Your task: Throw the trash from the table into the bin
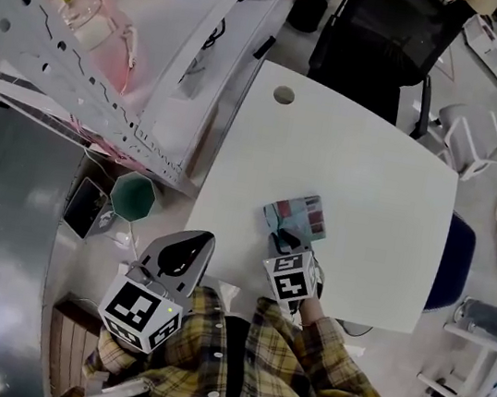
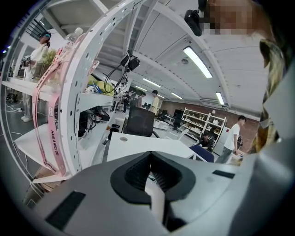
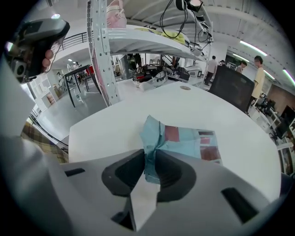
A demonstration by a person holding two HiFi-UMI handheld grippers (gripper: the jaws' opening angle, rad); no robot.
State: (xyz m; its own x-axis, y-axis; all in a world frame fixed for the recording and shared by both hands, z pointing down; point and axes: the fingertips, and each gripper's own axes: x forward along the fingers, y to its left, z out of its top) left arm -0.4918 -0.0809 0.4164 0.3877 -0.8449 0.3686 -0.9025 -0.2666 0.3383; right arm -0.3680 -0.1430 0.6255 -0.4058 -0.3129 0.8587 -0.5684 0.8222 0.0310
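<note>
Although the white table [image 1: 368, 212] filling the middle of the head view carried only one piece of trash, nothing had gone into the bin yet. A dark green hexagonal tub [image 1: 133, 195], probably that bin, stood on the floor left of the table's near edge. The left gripper [image 1: 187, 247] hung clenched and empty at lower left. The right gripper [image 1: 288, 244] pinched the near corner of the teal-and-red packet [image 1: 300, 212], which lay on the table at centre. Lifting, carrying and dropping remained.

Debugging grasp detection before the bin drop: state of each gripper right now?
Left gripper: closed, nothing between the jaws.
Right gripper: closed on the near edge of the light-blue packet on the table.
</note>
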